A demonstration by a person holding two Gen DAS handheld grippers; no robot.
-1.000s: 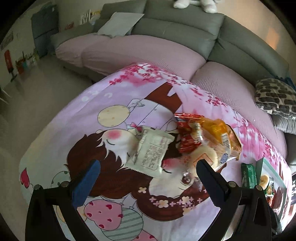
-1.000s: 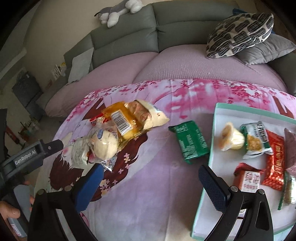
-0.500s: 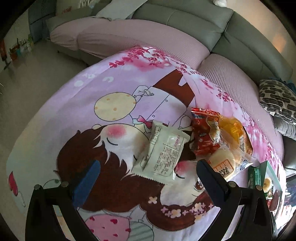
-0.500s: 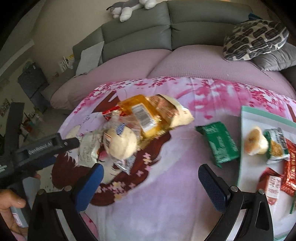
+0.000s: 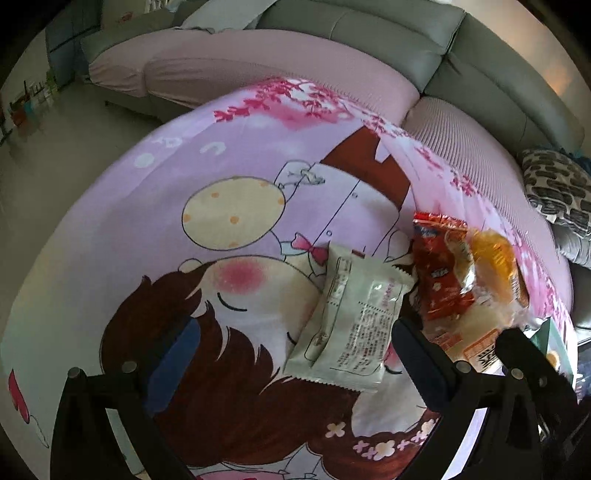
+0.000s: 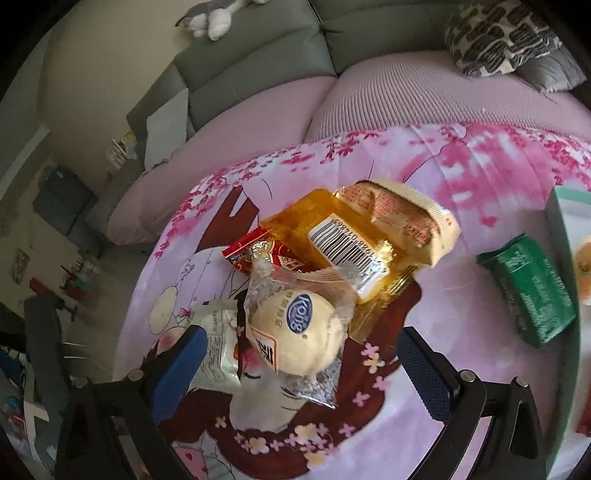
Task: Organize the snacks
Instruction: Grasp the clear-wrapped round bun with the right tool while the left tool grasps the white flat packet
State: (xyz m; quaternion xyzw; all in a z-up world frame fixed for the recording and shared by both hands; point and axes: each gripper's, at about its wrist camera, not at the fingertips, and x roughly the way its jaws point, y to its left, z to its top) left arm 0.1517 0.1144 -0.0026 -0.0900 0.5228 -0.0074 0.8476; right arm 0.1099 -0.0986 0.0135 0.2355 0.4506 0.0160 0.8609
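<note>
A heap of snacks lies on a pink cartoon sheet. In the left wrist view a pale white packet [image 5: 352, 325] lies between the open fingers of my left gripper [image 5: 295, 362], nearer the right finger. Beside it sit a red packet [image 5: 439, 273] and an orange packet [image 5: 495, 262]. In the right wrist view my right gripper [image 6: 299, 373] stands open around a clear-wrapped round bun [image 6: 299, 332]. Behind the bun are the red packet [image 6: 255, 254], the orange packet [image 6: 332, 240] with a barcode and a cream packet [image 6: 410, 218]. A green packet [image 6: 532, 291] lies to the right.
A mint-rimmed tray [image 6: 561, 206] with snacks in it stands at the right edge. A grey sofa with pink seat covers [image 5: 295, 55] curves behind the sheet, with a patterned cushion [image 6: 498, 33] on it. Bare floor [image 5: 55, 129] lies to the left.
Both grippers have moved in closer to the heap. The white packet now sits between the left fingers, and the bun now sits between the right fingers. Both stay open.
</note>
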